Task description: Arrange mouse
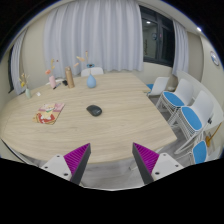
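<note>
The gripper [112, 160] is held above the near edge of a wooden table [120, 125], its fingers spread wide with nothing between them, the magenta pads [76, 157] facing each other across an empty gap. The mouse [94, 110], dark and rounded, lies alone on the bare middle of the table, well beyond the fingertips and a little to their left. The step in hand is judged to be the approach: the gripper would best be carried forward and slightly left until the mouse is centred between the fingers, then lowered so that the pads meet its two long sides rather than its ends, with the opening kept wide until the body is fully straddled. The heading of the mouse cannot be made out, nor whether a cable is attached. A flat pink and white item [48, 114] near the left edge cannot be identified, and the small objects [70, 75] along the far edge before the curtain [85, 35] are too small to name. The blue chairs [190, 117] to the right are partly cut off.
</note>
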### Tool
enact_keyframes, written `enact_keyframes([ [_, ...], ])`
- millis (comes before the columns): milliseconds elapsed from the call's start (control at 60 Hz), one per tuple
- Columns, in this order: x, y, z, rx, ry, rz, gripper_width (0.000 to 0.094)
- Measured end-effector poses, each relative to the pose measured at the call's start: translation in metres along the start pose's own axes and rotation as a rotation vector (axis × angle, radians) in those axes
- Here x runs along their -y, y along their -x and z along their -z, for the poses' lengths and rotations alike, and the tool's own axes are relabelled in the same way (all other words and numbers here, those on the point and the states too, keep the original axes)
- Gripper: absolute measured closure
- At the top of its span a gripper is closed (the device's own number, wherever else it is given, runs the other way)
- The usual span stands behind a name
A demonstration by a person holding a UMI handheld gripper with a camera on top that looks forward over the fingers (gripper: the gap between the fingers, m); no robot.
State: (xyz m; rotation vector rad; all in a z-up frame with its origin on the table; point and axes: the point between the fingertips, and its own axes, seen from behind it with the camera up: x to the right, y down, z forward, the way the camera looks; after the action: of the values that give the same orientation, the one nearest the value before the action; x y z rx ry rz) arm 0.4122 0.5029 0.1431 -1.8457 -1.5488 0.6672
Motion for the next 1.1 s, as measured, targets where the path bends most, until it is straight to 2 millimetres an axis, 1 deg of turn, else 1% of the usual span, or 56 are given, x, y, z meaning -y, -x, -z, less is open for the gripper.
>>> enact_keyframes([
  [117,0.005,0.033,-0.007,0.057,-0.018,0.041,0.0068],
  [250,0.012,0.07,-0.022,0.131,-0.048,0.077,0.0073],
  [300,0.014,0.082,-0.029,0.163,-0.054,0.078,0.0077],
  [350,0.018,0.088,-0.038,0.182,-0.06,0.067,0.0078],
  [417,0.022,0.085,-0.054,0.166,-0.058,0.072,0.0077],
  [517,0.035,0.077,-0.083,0.13,-0.087,0.098,0.0077],
  [683,0.056,0.075,-0.131,0.109,-0.11,0.122,0.0077],
  [800,0.068,0.079,-0.166,0.102,-0.114,0.116,0.0078],
  [967,0.073,0.089,-0.219,0.103,-0.091,0.118,0.0076],
  [1100,0.078,0.09,-0.261,0.089,-0.075,0.123,0.0077],
])
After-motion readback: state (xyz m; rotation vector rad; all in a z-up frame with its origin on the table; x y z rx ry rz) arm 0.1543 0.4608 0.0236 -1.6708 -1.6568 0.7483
